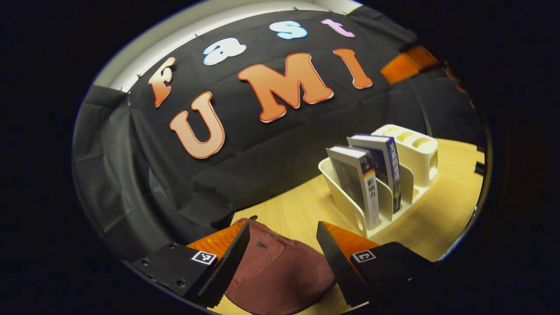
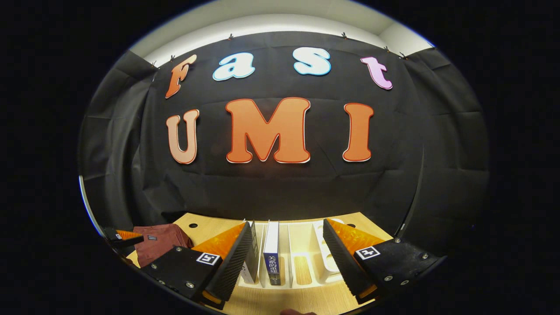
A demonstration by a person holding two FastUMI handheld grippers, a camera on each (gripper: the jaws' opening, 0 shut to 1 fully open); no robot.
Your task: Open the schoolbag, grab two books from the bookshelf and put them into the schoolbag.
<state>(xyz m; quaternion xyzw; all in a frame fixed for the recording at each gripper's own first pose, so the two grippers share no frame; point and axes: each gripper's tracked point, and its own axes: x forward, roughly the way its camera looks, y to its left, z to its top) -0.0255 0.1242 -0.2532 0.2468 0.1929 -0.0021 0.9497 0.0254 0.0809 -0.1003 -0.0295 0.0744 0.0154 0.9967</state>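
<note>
A dark red schoolbag (image 1: 273,273) lies flat on the wooden table below my left gripper (image 1: 283,232), which hangs open above it with nothing between its fingers. To its right a cream bookshelf (image 1: 396,183) holds two upright books, a grey-white one (image 1: 356,183) and a blue one (image 1: 385,168). In the right gripper view my right gripper (image 2: 286,232) is open, hovering over the same bookshelf (image 2: 302,249). The blue book (image 2: 272,253) stands between its fingers untouched, and the other book (image 2: 253,258) sits by the left finger. The schoolbag (image 2: 159,240) lies far left.
The wooden table (image 1: 442,227) ends near the black cloth wall behind it. The bookshelf's far end has small round compartments (image 1: 411,140). The other gripper (image 2: 120,237) shows at the left edge of the right gripper view, over the bag.
</note>
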